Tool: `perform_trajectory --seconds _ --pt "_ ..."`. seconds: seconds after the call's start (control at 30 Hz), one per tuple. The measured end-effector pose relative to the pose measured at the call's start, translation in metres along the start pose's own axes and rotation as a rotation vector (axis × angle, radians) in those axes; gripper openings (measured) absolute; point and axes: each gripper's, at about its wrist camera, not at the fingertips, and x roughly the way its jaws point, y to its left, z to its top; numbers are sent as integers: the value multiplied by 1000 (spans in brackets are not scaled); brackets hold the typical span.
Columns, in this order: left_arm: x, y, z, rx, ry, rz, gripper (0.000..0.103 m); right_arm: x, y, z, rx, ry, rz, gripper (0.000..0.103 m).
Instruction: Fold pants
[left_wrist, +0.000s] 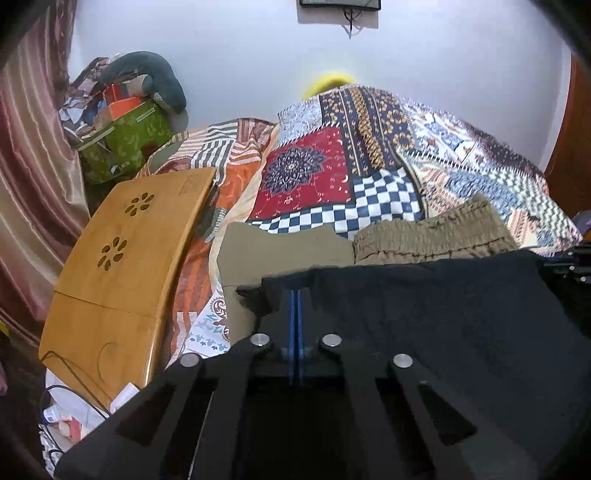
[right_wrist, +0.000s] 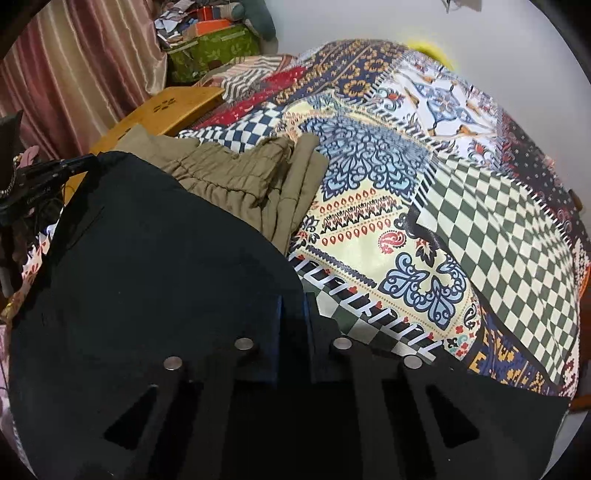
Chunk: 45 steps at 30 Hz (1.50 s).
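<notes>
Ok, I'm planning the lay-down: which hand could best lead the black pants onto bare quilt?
Probably right: the right gripper, jaws shut on the black pants, faces bare quilt; the left gripper faces the khaki pants.

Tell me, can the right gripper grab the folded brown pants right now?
Probably not yet: the right gripper looks shut on the black pants, whose cloth lies between it and the brown pants.

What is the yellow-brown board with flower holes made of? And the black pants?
The lap desk looks like varnished bamboo or wood: glossy sheen, faint grain, cut-out petals. The black pants seem soft, matte knit or cotton fabric, slightly fuzzy; exact fibre unclear.
</notes>
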Motion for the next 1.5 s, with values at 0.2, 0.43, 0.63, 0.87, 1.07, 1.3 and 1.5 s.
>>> perform_trajectory --seconds 0.2,0.43,0.63,0.87,1.07,1.3,1.5 --pt "-30 -4 8 6 -47 -36 0 -28 2 0 21 -70 5 6" --pt "-25 6 12 -59 47 -70 65 -44 12 -7 5 -86 -6 6" --pt "12 15 9 -99 109 -100 66 -34 3 -10 33 -84 3 6" --pt "67 17 9 -123 195 -102 66 -20 -4 -13 35 -78 15 6" --pt "69 14 8 -93 162 -86 37 -10 -7 -15 45 -78 21 6" --pt "48 6 13 -44 116 -57 13 -21 -2 -16 35 -102 1 5" --pt "7 10 19 -54 50 -73 12 -53 4 -18 28 -147 -14 4"
